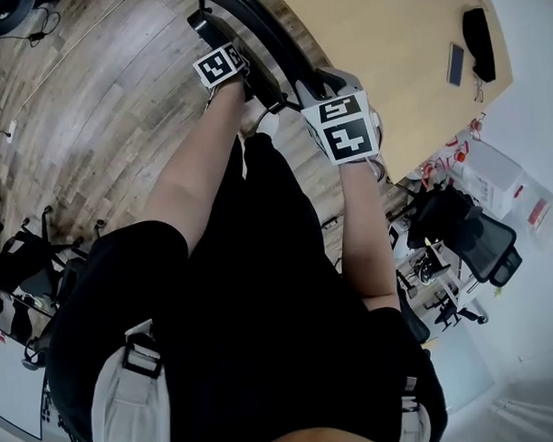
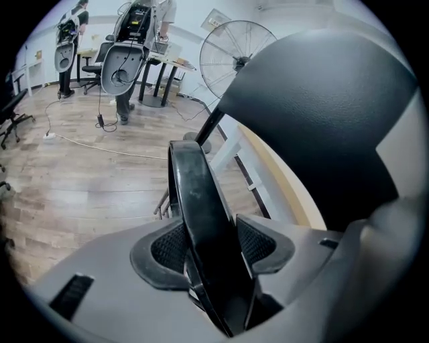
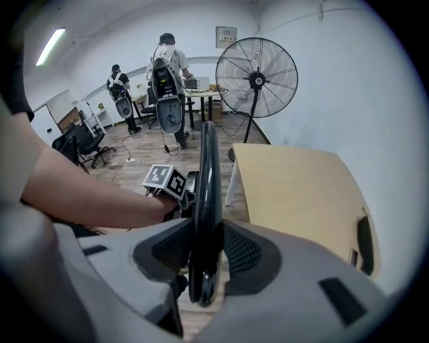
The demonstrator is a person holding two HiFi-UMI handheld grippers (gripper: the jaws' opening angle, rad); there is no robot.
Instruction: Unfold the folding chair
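The folded black chair (image 1: 257,39) stands on edge on the wood floor in front of me, beside a table. My left gripper (image 1: 240,81) is shut on a flat black bar of the chair frame (image 2: 194,194); in the left gripper view both ribbed pads (image 2: 169,246) press its sides at the left gripper's (image 2: 211,244) tips. My right gripper (image 1: 322,92) holds the frame a little nearer to me. In the right gripper view the thin black bar (image 3: 209,181) runs upright between the jaws of the right gripper (image 3: 204,251), pinched by both pads. The left gripper's marker cube (image 3: 165,179) shows just beyond.
A light wooden table (image 1: 388,39) stands right of the chair, with a phone (image 1: 456,64) and a dark object (image 1: 478,32) on it. A big pedestal fan (image 3: 257,79) stands behind it. Office chairs (image 1: 467,227), people (image 3: 167,74) and a floor cable (image 2: 100,144) lie further off.
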